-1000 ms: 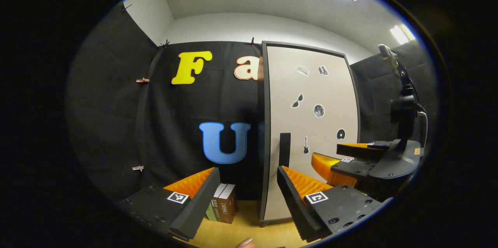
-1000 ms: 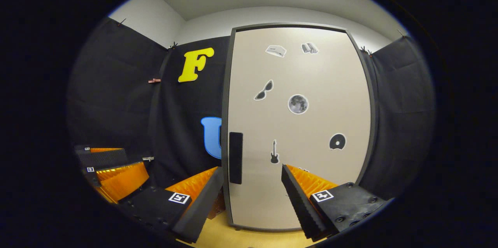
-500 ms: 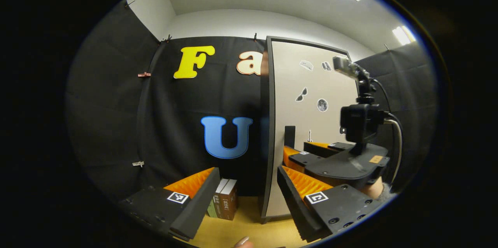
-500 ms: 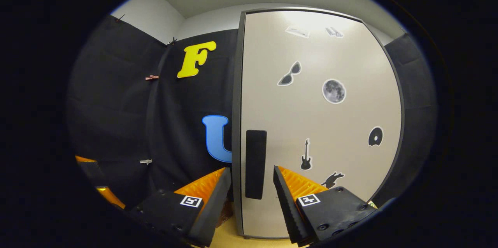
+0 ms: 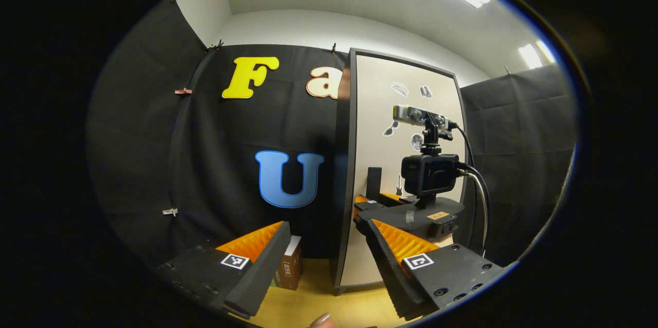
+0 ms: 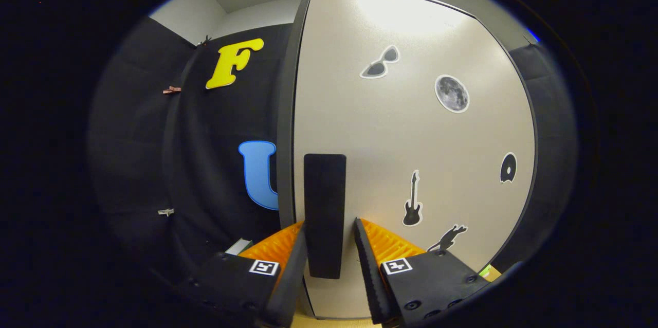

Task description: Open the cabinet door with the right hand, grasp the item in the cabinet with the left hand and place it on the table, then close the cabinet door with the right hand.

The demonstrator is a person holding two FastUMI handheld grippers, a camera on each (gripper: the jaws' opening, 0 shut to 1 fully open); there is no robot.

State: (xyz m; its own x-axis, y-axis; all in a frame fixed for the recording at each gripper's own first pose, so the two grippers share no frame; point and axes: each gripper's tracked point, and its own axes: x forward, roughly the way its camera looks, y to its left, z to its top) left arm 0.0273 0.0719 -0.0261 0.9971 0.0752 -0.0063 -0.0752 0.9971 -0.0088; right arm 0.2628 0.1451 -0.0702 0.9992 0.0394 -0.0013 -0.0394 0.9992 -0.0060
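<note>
The print on the brown box (image 5: 289,269) beside the cabinet is too small to read.

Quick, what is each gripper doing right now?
Left gripper: open, holding nothing.
Right gripper: open, one finger on each side of the cabinet door handle, not squeezing it.

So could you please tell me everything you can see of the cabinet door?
The cabinet door is a tall, pale, matt panel in a dark frame, upright and shut. Small stickers dot its face: sunglasses, a moon, a guitar, a disc. A dark vertical handle sits near its left edge. The right tongs straddle that handle, fingers on either side with narrow gaps showing, not yet clamped. The cabinet stands on the wooden table, a brown box to its left.
</note>
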